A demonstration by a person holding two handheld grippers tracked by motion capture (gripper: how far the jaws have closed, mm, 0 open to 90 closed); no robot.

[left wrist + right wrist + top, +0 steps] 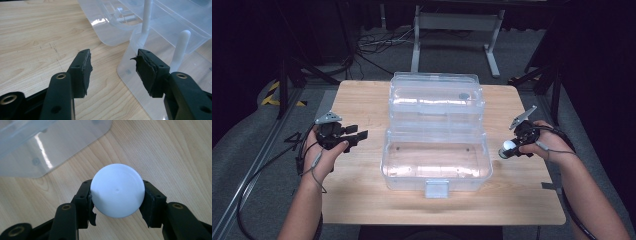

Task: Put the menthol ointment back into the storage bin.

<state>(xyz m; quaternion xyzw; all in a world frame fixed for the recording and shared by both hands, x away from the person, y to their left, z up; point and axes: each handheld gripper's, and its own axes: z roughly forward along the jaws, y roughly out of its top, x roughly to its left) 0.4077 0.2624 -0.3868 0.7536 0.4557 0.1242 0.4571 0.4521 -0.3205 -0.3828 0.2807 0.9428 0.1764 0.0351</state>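
A: Count of items on the table (362,95)?

B: One clear plastic box (437,160), lid thrown back, standing mid-table. One white ball (117,190). Two hand-held grippers, one per hand. One grey latch (436,189) on the box's near wall.

A: Location of the ball?

B: Between the two black jaws of the right gripper (117,195), clear of the box. In the right gripper view both pads press its sides, wood grain showing beneath it. In the high view the ball (509,146) sits at that gripper's tip, just beside the box's right wall, over bare tabletop.

A: So the right tongs are gripping?

B: Yes, clamped on the ball.

A: Left gripper?

B: The left gripper (113,71) stands with jaws wide apart, nothing between the pads. It points at the box's left side; two white posts (147,18) show through the clear plastic beyond it. In the high view it sits off the box's left wall, not touching.

A: Contents of the box?

B: The lower tub appears bare; one small round grey mark (464,96) shows in the lid section, nature undetermined.
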